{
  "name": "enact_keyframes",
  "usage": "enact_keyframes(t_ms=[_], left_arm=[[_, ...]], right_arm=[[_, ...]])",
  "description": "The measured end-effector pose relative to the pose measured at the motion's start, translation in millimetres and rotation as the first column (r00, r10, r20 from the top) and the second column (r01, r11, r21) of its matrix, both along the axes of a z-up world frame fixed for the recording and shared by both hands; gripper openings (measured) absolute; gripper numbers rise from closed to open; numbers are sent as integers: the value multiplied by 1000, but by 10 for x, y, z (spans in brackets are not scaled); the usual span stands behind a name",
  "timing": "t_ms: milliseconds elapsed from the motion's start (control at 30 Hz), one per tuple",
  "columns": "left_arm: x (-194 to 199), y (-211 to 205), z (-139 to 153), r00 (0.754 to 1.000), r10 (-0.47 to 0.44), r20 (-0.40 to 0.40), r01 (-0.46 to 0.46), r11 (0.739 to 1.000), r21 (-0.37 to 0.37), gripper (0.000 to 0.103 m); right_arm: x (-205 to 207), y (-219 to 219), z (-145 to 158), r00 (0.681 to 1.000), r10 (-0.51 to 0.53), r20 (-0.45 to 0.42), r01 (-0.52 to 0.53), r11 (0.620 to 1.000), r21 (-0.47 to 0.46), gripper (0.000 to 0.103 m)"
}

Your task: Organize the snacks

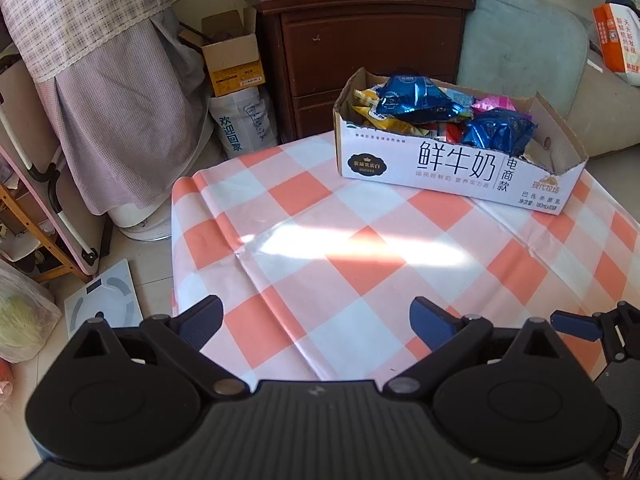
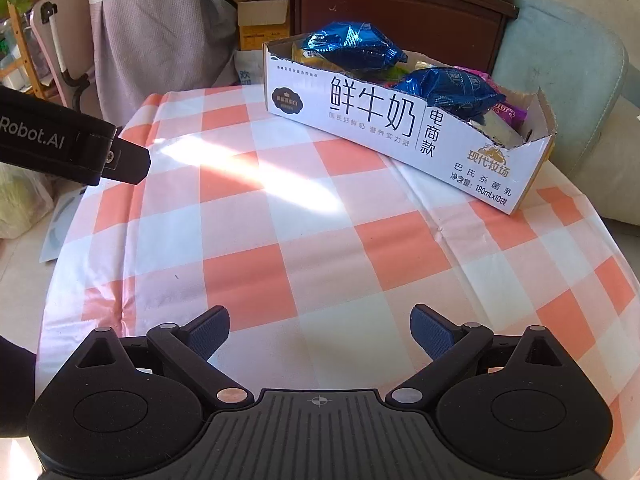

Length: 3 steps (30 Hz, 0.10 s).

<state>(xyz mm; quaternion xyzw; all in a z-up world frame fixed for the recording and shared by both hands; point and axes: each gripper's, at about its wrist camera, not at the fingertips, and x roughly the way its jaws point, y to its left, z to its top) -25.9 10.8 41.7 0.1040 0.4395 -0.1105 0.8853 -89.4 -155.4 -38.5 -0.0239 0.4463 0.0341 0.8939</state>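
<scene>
A white milk carton box point(image 1: 452, 168) with its top cut off stands at the far side of the checked table point(image 1: 340, 256). It holds several snack packets, among them blue foil bags point(image 1: 416, 96). The box also shows in the right wrist view point(image 2: 384, 120) with blue bags point(image 2: 444, 88) on top. My left gripper point(image 1: 316, 320) is open and empty, low over the table's near edge. My right gripper point(image 2: 320, 330) is open and empty over the table. The right gripper's fingers point(image 1: 576, 326) show at the left view's right edge. The left gripper's body point(image 2: 80, 152) shows at the right view's left.
A dark wooden cabinet point(image 1: 360, 48) stands behind the table. A pale green cushion point(image 1: 520, 48) lies at the back right. An open cardboard box point(image 1: 236, 60) and a white bag point(image 1: 244, 120) sit on the floor at left. A scale point(image 1: 104, 300) lies on the floor.
</scene>
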Motion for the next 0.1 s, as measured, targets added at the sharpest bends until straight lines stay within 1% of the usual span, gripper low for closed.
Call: enact_keyframes(t_ms=[100], left_arm=[[-8, 60, 15, 1000, 0, 2, 1, 1000, -11, 99]], right_arm=[[7, 82, -104, 999, 39, 6, -40, 998, 53, 98]])
